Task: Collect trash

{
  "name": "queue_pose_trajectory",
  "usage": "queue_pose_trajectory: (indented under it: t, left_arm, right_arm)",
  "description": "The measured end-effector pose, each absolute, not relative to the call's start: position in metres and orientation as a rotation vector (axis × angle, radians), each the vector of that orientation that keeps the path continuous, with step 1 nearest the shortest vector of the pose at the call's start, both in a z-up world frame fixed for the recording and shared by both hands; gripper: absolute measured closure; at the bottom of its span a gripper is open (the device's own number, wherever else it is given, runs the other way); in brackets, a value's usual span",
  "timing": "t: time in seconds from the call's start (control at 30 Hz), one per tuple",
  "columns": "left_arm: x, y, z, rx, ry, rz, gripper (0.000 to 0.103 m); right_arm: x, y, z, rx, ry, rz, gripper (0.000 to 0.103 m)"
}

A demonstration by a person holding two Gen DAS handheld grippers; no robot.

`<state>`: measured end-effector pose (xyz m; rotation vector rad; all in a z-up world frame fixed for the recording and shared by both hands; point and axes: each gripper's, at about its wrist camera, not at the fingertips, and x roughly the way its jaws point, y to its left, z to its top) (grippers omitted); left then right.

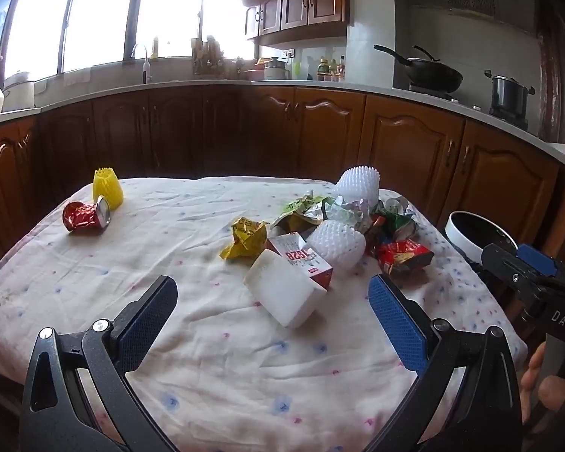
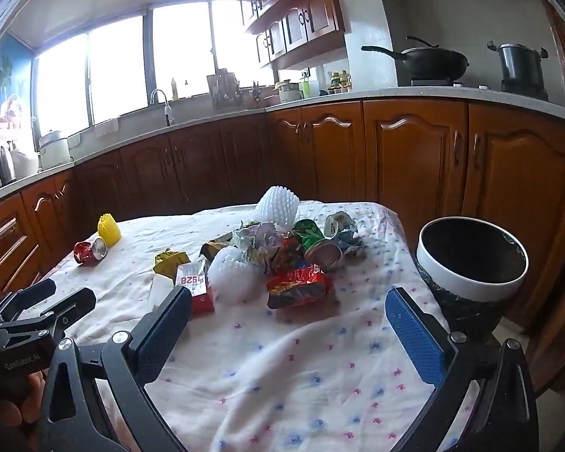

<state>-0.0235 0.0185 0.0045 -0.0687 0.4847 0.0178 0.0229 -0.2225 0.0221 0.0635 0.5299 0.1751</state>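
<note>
Trash lies on a table under a white flowered cloth (image 1: 207, 339). A white foam block (image 1: 282, 292) lies nearest, leaning on a red-and-white carton (image 1: 305, 258). Beside them are a crumpled yellow wrapper (image 1: 246, 237), a white foam net (image 1: 337, 243), a red wrapper (image 2: 297, 286) and several crumpled packets (image 2: 305, 243). Far left lie a red can (image 1: 84, 216) and a yellow foam net (image 1: 107, 186). My left gripper (image 1: 273, 299) is open, hovering just short of the foam block. My right gripper (image 2: 288, 320) is open, in front of the red wrapper. A bin (image 2: 471, 260) stands at the table's right.
A second white foam net (image 2: 277, 207) stands at the far side of the pile. Wooden kitchen cabinets (image 2: 410, 154) run behind the table, close to its far edge. A wok (image 2: 429, 62) and a pot (image 2: 519, 67) sit on the stove. A hand (image 1: 542, 380) holds the right gripper.
</note>
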Motion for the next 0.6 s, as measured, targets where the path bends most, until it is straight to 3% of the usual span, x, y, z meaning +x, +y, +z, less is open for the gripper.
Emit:
queue_pose_trajectory:
  t: [0.6]
  left_arm:
    - [-0.0249,0.0167,0.0058,-0.062,0.471,0.032,0.000]
  right_arm:
    - [0.0225,-0.2229,0.0218,0.077,0.532,0.184,0.000]
